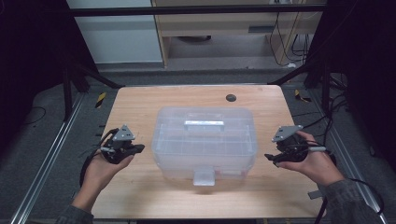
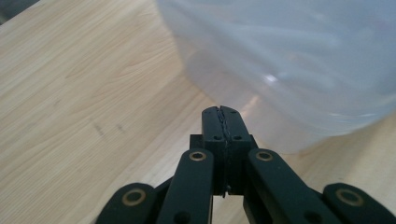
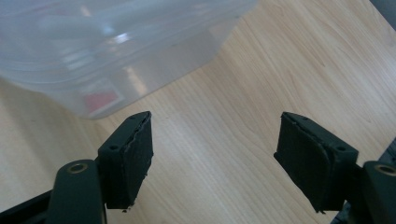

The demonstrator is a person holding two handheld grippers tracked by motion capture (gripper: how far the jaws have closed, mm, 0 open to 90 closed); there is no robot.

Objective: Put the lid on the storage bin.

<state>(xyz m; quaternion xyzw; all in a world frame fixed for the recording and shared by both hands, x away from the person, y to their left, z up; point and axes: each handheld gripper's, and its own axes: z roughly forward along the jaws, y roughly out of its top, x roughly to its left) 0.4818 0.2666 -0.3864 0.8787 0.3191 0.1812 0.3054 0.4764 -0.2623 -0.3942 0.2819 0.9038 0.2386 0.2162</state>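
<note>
At the bottom of the high view, two forearms come in, each hand carrying a set of tongs. The left tongs, at lower left, have their jaws pressed together on nothing; in the left gripper view their tip points at the lower side wall of the box, near it but apart. The right tongs, at lower right, stand spread with only bare wood between the pads, which seem ready to take hold of something.

Between them, in the middle of the frame, sits the clear plastic storage box, lid on, flat on the wooden worktop. Its front latch faces the person, and a pale handle lies across the lid. Flanking the box this way likely lets either hand reach a side, or steady it while the latch is worked.

Farther up, near the worktop's far edge, is a small dark round spot.
</note>
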